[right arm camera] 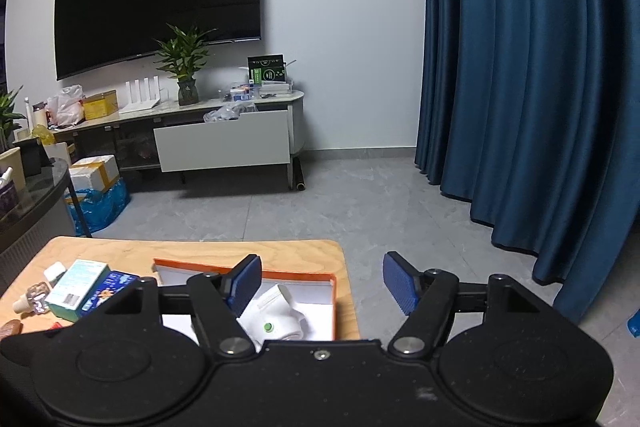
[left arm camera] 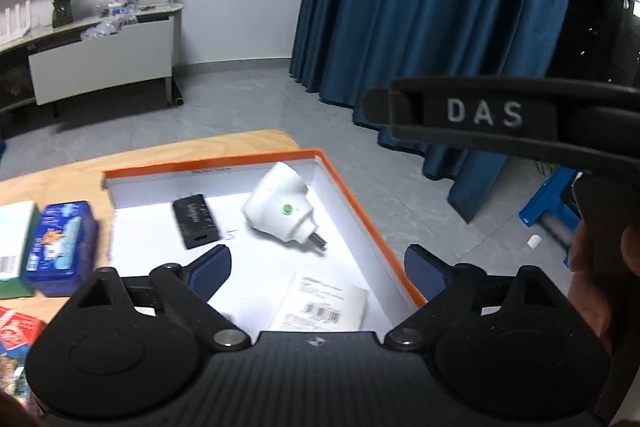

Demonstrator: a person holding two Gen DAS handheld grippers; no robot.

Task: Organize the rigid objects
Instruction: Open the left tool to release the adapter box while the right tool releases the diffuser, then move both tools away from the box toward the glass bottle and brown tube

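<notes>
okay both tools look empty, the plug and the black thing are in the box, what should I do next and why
Probably swing the open left tool left toward the blue tin. It lies outside the orange box, where the white plug and black adapter already sit.

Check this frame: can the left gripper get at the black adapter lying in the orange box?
Probably yes. The left gripper is open and empty above the orange box, which has no lid, and the black adapter lies uncovered, apart from the white plug.

Both wrist cams – share box [left arm camera: 360, 211]
</notes>
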